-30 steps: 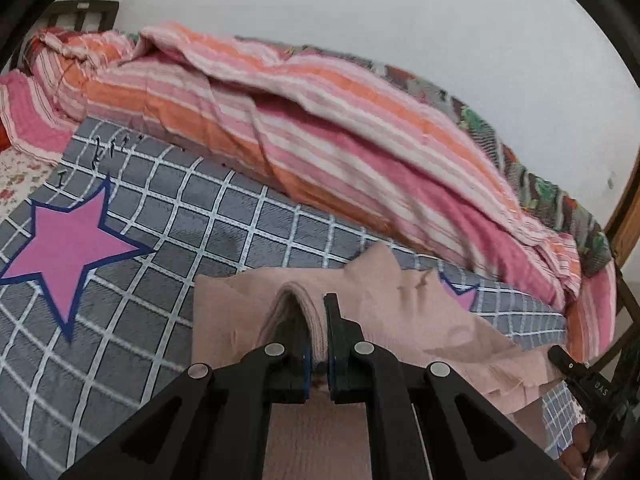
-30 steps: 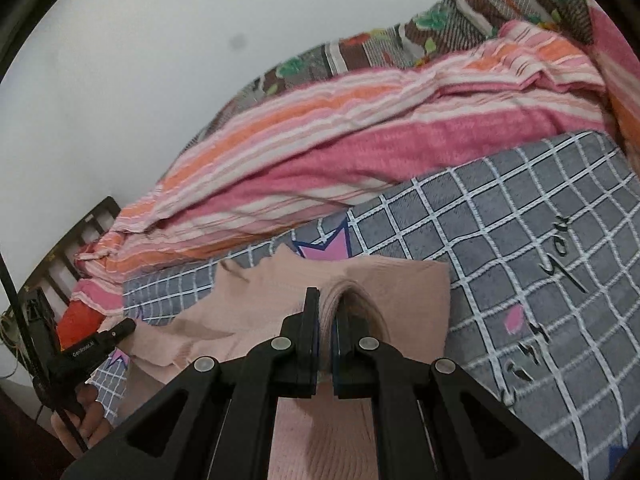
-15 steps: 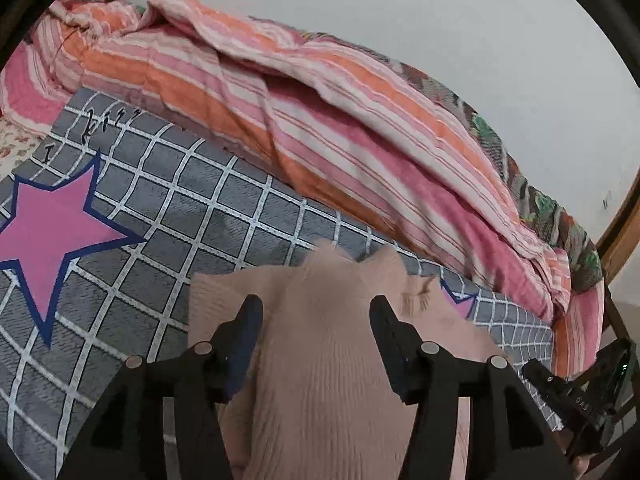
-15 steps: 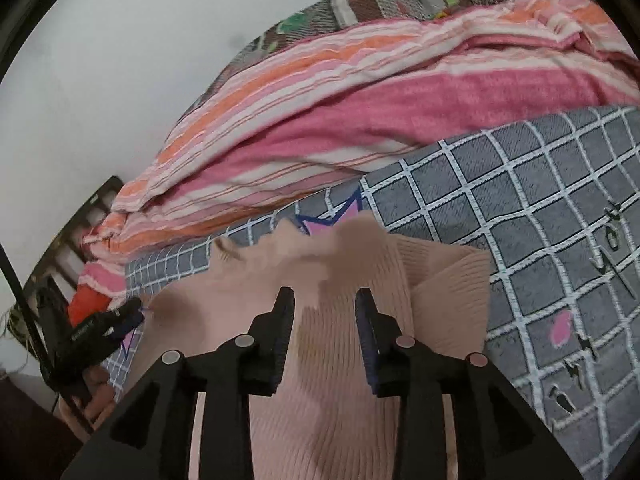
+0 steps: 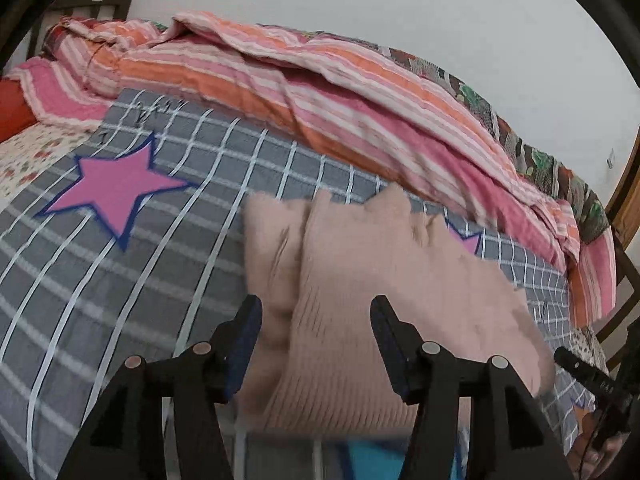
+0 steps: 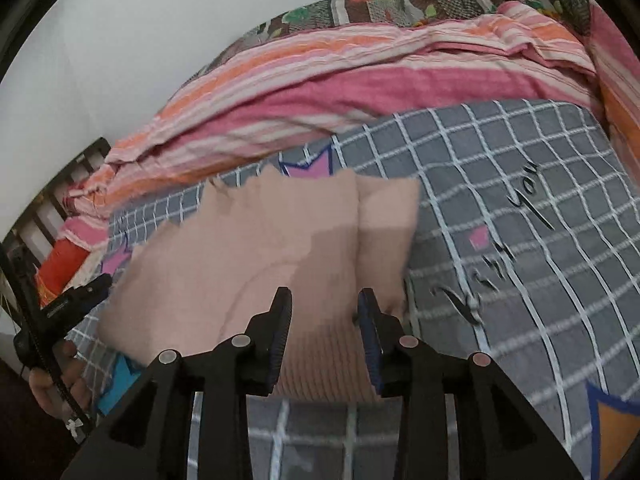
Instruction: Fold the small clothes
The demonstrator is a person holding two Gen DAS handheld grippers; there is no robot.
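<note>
Left hand-held gripper (image 5: 316, 328) with jaws spread and nothing pinched; the pink knit garment (image 5: 372, 292) lies beyond and below them on the bed, free of the pads. Its jaws have just been opening, the cloth showing between them but unpressed. Right hand-held gripper (image 6: 325, 320) likewise parted, more narrowly, and opened within the same interval; the ribbed edge of the garment appears in its gap, with no pad clamped on it. In the right wrist view the left tool and the hand (image 6: 60, 380) carrying it show at the lower left edge. The garment rests on the grey checked cover (image 5: 120, 280), just in front of the striped quilt (image 5: 320, 92), partly over a pink star print. Judged progress: at least one fold looks made, since a doubled layer runs along one side and the piece forms a rough rectangle. Remaining, apparently: a further fold or squaring of the uneven far edge. Motion blur hides finer creases.
</note>
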